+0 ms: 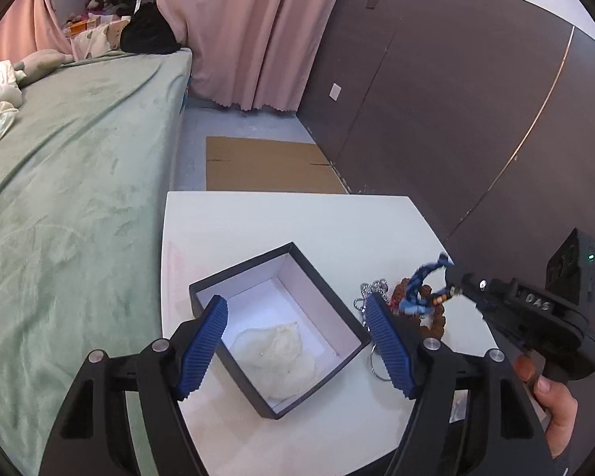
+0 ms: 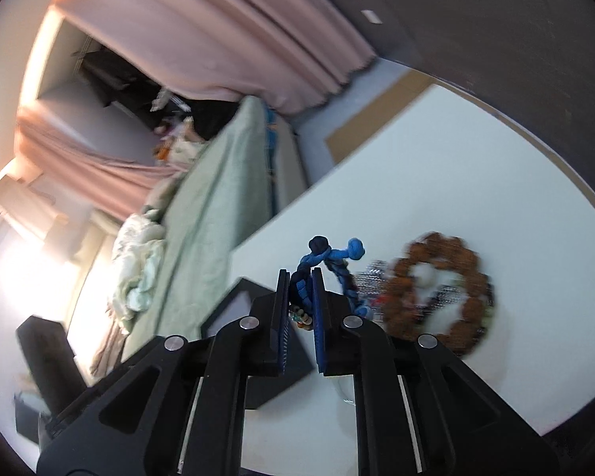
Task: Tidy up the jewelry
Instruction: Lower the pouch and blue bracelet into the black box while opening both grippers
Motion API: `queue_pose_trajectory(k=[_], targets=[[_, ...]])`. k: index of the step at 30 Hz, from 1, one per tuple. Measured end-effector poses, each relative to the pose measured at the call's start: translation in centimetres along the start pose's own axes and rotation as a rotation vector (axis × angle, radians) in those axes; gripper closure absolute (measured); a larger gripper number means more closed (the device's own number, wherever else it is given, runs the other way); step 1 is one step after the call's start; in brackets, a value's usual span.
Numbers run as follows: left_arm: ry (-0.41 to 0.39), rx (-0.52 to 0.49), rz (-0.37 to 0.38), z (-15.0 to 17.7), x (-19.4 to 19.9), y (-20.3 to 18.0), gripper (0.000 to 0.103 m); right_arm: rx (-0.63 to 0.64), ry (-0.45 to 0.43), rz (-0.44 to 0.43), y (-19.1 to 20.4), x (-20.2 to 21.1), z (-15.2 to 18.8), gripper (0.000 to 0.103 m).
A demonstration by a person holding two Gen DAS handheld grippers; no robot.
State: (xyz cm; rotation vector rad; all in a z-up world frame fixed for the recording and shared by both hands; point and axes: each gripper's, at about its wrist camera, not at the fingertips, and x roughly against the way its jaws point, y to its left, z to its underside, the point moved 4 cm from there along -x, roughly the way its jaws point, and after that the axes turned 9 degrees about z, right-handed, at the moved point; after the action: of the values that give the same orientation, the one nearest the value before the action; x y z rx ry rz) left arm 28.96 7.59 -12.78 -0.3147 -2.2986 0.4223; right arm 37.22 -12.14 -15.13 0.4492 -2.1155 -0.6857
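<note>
White table (image 1: 297, 222) beside green bed (image 1: 79, 158)

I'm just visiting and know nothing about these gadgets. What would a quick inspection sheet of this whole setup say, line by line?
Surface: white table, beside a bed.
Job's things: open black box holding a whitish pouch; blue braided bracelet lifted off the table; brown bead bracelet and silver chain lying beside the box.
Clutter: a metal ring by the box.
Grippers: left tongs open, one finger on each side of the box's near corner; right tongs shut on the blue braided bracelet.
Cables: nothing seen.
Surroundings: green bed, pink curtain, dark wall panels, cardboard on the floor.
</note>
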Motion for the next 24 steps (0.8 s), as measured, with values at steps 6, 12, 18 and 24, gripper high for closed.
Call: queue_pose_trajectory(k=[6, 12, 18, 24], targets=[[-0.011, 0.037, -0.022, 0.6, 1.0, 1.6, 0.033, 0.080, -0.015, -0.153, 4.3, 0.3, 0.5, 0.091], [-0.027, 0.076, -0.043, 1.5, 2.4, 3.2, 0.026, 0.144, 0.021, -0.218, 7.3, -0.8, 1.8, 0.091], [-0.044, 0.111, -0.054, 2.1, 3.5, 4.6, 0.020, 0.212, 0.065, -0.235, 10.0, -2.6, 3.2, 0.091], [-0.043, 0.127, -0.067, 2.2, 3.8, 4.9, 0.014, 0.258, 0.144, -0.123, 10.3, -5.3, 4.9, 0.057]])
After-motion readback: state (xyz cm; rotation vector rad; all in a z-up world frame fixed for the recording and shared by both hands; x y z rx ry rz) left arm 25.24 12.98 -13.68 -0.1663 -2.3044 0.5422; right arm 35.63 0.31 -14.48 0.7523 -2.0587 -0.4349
